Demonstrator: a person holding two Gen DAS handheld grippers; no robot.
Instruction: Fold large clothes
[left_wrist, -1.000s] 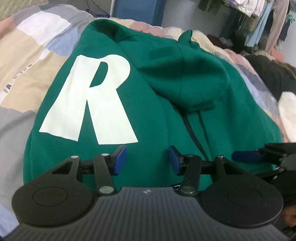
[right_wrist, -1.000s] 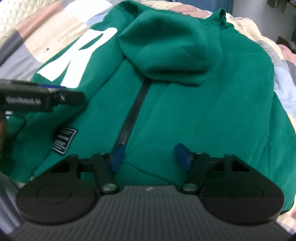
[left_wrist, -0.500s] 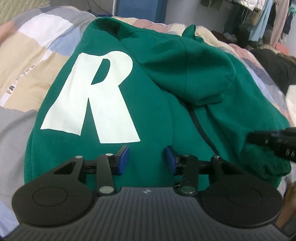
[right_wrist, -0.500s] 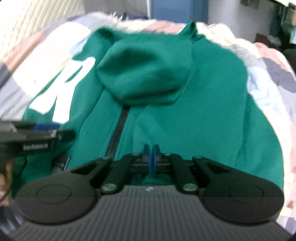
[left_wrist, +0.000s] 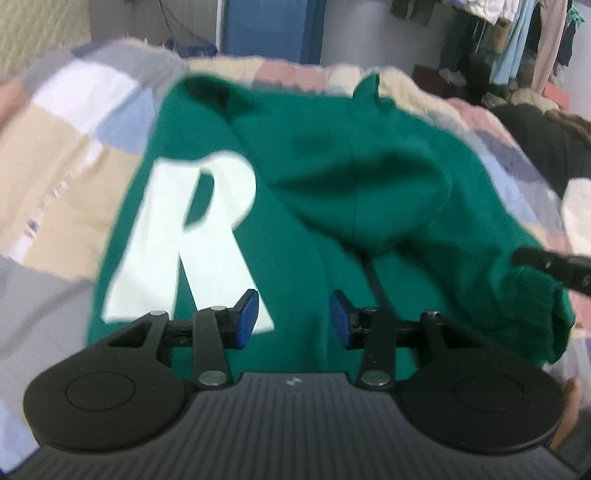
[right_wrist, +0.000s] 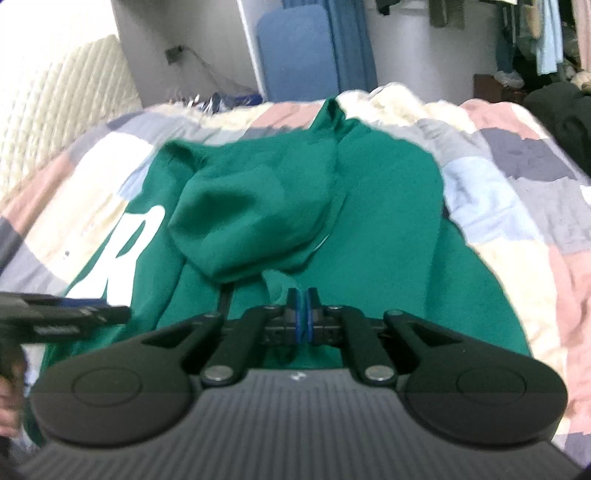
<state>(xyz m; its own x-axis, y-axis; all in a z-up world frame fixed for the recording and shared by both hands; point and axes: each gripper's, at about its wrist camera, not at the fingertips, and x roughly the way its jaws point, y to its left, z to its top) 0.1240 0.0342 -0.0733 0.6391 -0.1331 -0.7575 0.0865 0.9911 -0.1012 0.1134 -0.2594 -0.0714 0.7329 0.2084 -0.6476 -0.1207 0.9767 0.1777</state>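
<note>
Your work surface is a bed covered by a patchwork quilt (left_wrist: 62, 177) in cream, grey, pink and pale blue squares. Behind it stand a grey wall, a blue panel (right_wrist: 295, 48) and, to the right, a rail of hanging clothes (left_wrist: 517, 33); a quilted cream headboard (right_wrist: 62, 110) rises on the left in the right wrist view. A dark heap of clothing (left_wrist: 546, 140) lies at the quilt's right edge.

Your green hoodie (left_wrist: 295, 229) lies spread in the middle of the quilt, hood (right_wrist: 251, 214) flopped down over the zip, with the big white letter R (left_wrist: 192, 236) on its left half.

Compared with a second ago, your right gripper (right_wrist: 303, 314) has gone from open to closed: its blue fingers (right_wrist: 292, 314) now pinch a fold of green fabric at the near edge by the zip, and that fold is lifted off the bed. The hood has bunched and shifted towards the R. Your left gripper (left_wrist: 291, 317) has narrowed only a little and sits higher; its fingers (left_wrist: 246, 317) stand apart over the cloth below the R, holding nothing.

Quilt shows on all sides of the hoodie, broadest to the left and right. In the left wrist view the near right corner of the hoodie is raised beside your right gripper's tip.
</note>
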